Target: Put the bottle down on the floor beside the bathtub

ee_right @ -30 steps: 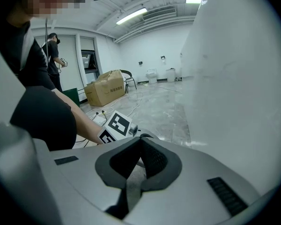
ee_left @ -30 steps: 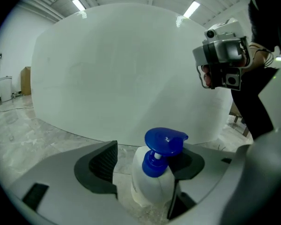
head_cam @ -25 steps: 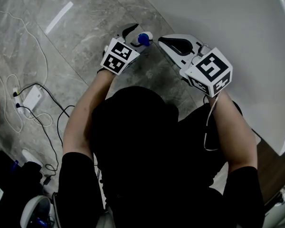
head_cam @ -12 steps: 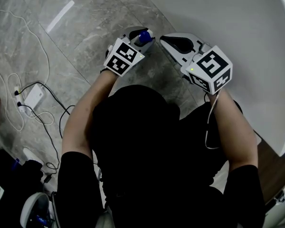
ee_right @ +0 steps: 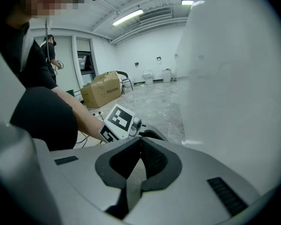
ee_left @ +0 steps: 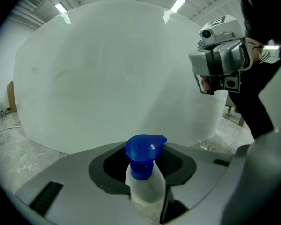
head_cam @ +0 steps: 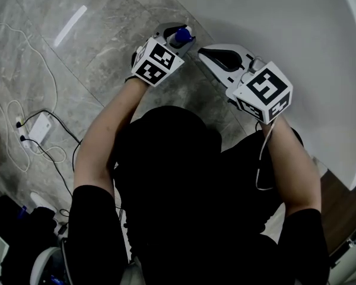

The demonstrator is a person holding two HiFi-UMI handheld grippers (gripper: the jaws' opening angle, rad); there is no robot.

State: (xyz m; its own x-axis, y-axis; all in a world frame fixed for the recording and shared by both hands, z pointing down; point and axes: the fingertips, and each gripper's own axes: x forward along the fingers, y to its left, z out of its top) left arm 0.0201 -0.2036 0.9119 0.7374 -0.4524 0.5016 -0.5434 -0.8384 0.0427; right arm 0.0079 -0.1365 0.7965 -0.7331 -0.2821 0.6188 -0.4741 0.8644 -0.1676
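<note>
Grey marble floor [head_cam: 101, 52] beside the white bathtub [head_cam: 273, 16]: left gripper [head_cam: 178, 31], jaws just closed, clamps the blue-capped bottle [ee_left: 144, 179] by its neck near the tub wall, right gripper [head_cam: 210, 53] clenched on nothing; likely risk is the bottle pivoting in that narrow hold, then toppling at set-down.

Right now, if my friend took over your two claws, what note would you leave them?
The left claw: its jaws have just been closing and pinch the white bottle below its blue cap.
The right claw: shut, empty, held beside the other one.
Where: the bottle is over the grey floor, close to the white bathtub. I cannot see whether its base touches the floor.
Done: bottle gripped.
Left to do: stand it on the floor beside the bathtub, then open the left claw.
</note>
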